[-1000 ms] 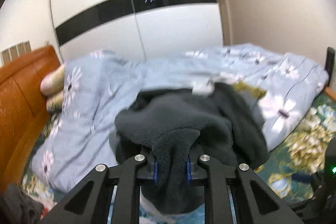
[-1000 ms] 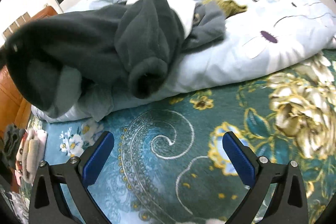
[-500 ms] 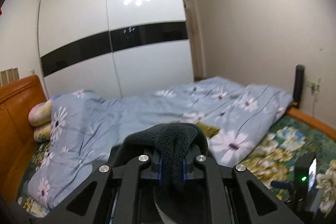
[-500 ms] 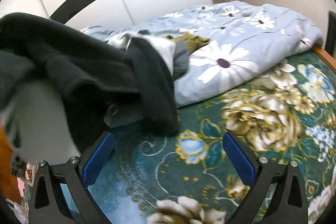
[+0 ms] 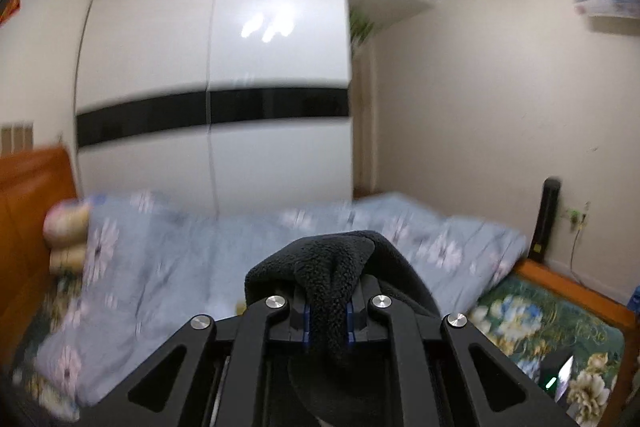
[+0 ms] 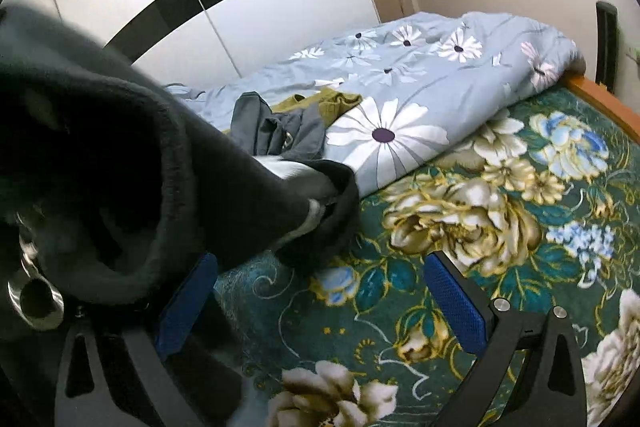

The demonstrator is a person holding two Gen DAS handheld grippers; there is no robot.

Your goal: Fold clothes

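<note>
My left gripper (image 5: 327, 319) is shut on a fold of a dark grey fleece garment (image 5: 340, 279), held up above the bed. In the right wrist view the same fleece garment (image 6: 132, 163) hangs large at the left, its lower end trailing onto the floral bedsheet (image 6: 520, 211). A metal zip pull (image 6: 34, 297) dangles at its near edge. My right gripper (image 6: 320, 287) is open over the sheet with nothing between its blue pads (image 6: 456, 299); the fleece drapes in front of its left finger.
A light blue flowered duvet (image 6: 420, 95) lies bunched across the bed with a grey garment (image 6: 280, 131) and an olive one (image 6: 320, 103) on it. An orange headboard (image 5: 28, 227) stands at left, pillows (image 5: 66, 239) beside it, a white wardrobe (image 5: 216, 87) behind. A wooden bed edge (image 6: 600, 103) runs at right.
My left gripper has risen with the fleece, lifting it off the duvet. The right wrist view has swung right; the fleece now hangs close at its left.
</note>
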